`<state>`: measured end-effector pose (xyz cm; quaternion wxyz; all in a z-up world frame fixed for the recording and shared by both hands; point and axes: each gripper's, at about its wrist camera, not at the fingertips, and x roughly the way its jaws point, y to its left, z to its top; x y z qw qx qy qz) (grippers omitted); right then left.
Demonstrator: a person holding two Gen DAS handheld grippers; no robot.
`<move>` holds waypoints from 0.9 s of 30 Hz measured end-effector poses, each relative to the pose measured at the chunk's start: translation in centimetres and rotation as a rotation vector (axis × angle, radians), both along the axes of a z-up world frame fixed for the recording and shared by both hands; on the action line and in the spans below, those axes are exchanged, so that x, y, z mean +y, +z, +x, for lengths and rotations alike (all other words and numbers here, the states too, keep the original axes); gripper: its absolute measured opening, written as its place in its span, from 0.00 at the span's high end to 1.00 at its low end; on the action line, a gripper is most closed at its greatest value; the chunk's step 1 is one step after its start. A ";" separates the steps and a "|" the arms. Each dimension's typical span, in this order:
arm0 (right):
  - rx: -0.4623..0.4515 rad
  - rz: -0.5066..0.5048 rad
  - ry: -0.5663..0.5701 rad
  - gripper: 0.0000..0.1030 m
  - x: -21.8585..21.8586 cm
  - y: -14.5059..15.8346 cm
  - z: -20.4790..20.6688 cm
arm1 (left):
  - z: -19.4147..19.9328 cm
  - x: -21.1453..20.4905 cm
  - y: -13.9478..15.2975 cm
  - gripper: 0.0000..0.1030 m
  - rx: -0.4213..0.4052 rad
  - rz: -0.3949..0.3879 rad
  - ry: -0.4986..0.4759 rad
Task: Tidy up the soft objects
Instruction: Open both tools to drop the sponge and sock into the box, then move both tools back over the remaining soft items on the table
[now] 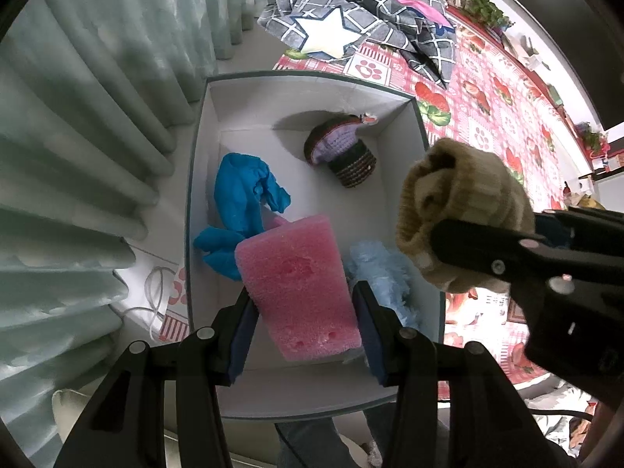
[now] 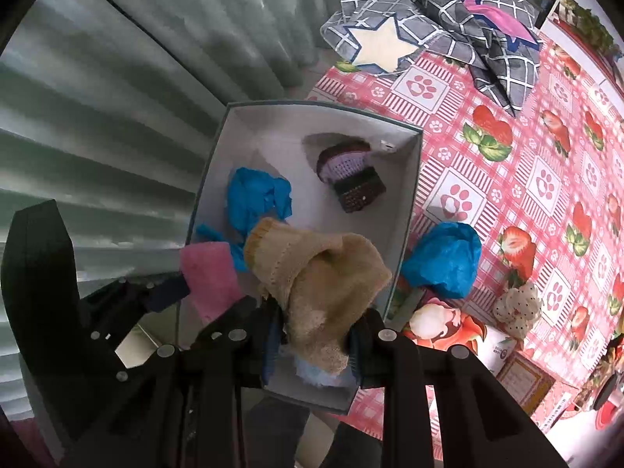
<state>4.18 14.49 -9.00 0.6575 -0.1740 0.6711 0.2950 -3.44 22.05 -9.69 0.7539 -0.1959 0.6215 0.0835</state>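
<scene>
over the white box at the table's edge, both grippers hang with a load. the left gripper pinches a pink foam sponge by its near end, pads pressed into its two long sides, the free end reaching toward 12 o'clock above the box floor. the right gripper is clamped on a tan knitted sock, which bunches up from the jaws and flops toward 11 o'clock, over the box's near right wall.

inside the box lie a blue glove at 10 o'clock, a dark crocheted piece at 1 o'clock and a pale blue fluffy thing near the front right. outside, in the right wrist view, a blue crumpled bag sits at 3 o'clock on the strawberry tablecloth, with a checked cloth farther off.

judging by looks, the sponge is very light and springy; a squeeze across the narrow sides holds it, though it dents easily. the sock is limp and light, so a pinch on the thick bunched part should keep it from slipping out.
</scene>
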 end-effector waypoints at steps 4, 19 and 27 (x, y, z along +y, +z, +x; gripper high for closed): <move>-0.005 0.011 -0.017 0.35 -0.2 0.2 0.0 | -0.1 -0.2 0.4 0.21 -0.021 0.003 0.002; -0.018 0.053 -0.202 0.17 -8.0 3.2 2.8 | 2.0 -1.9 2.1 0.00 -0.063 -0.024 -0.047; -0.008 0.064 -0.463 0.17 -19.6 5.8 7.1 | 7.0 -7.6 4.9 0.00 -0.082 -0.009 -0.240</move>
